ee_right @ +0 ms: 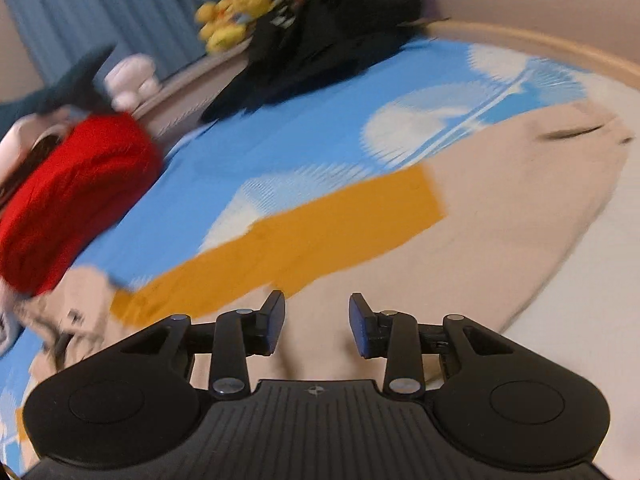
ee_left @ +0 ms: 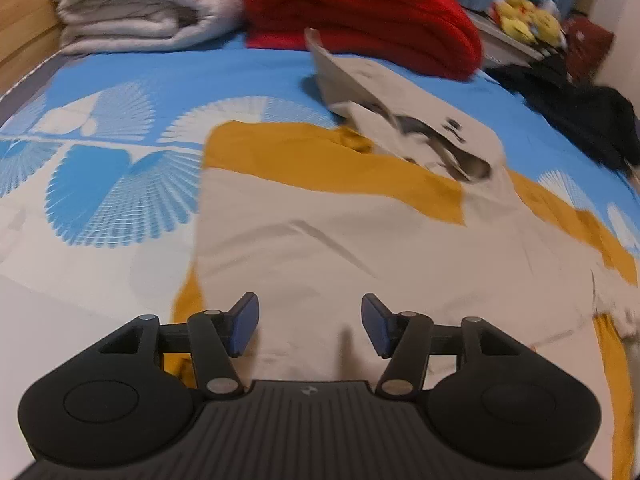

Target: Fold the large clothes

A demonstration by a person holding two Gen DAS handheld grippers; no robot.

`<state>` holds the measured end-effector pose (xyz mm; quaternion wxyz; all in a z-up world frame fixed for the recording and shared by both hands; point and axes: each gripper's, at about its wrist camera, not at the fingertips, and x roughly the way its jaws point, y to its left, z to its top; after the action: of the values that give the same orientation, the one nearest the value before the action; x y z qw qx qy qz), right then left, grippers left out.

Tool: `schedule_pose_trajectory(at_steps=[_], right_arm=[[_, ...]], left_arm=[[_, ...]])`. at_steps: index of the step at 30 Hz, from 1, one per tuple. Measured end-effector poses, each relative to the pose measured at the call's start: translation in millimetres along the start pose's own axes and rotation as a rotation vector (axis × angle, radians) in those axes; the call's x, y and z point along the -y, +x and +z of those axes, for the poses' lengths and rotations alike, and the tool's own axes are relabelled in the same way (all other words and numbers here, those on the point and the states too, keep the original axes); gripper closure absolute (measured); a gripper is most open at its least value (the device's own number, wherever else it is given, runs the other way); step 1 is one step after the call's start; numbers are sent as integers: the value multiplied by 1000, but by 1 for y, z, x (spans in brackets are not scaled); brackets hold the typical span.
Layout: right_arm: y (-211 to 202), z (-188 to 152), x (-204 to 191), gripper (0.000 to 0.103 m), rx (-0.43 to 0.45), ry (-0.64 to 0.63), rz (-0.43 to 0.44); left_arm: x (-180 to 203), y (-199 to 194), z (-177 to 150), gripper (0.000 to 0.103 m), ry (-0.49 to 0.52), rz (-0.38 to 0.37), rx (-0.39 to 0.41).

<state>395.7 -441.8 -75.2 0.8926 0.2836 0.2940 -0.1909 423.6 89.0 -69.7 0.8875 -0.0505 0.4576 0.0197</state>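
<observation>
Across the blue patterned bed cover (ee_left: 260, 72) lies the task's thing, a large beige and mustard garment (ee_left: 320, 240), spread mostly flat and filling the middle of both views. Judging by that, the step in hand falls between folds: nothing is gripped. The left gripper (ee_left: 309, 326) hangs over the beige cloth with jaws apart and empty; the right gripper (ee_right: 317, 326) likewise stands parted over cloth, though less widely. The next move probably calls for lowering onto an edge or sleeve and pinching it.

The left view alone shows a raised printed flap (ee_left: 400, 112) of the garment at one o'clock and a folded white blanket (ee_left: 140, 4) at eleven. The right view is blurred, yet alone shows the mustard sleeve (ee_right: 280, 240) lying straight toward one o'clock.
</observation>
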Motion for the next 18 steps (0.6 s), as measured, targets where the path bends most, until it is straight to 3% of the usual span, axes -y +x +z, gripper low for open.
schedule_pose_trajectory(at_steps=[4, 9, 18], right_arm=[[-2, 23, 66, 66, 42, 70, -54], [-1, 47, 139, 65, 75, 212, -131], [20, 53, 186, 61, 59, 282, -144]], left_arm=[[24, 1, -10, 41, 47, -20, -24], [36, -2, -16, 41, 88, -17, 4], [44, 2, -19, 41, 107, -12, 0]])
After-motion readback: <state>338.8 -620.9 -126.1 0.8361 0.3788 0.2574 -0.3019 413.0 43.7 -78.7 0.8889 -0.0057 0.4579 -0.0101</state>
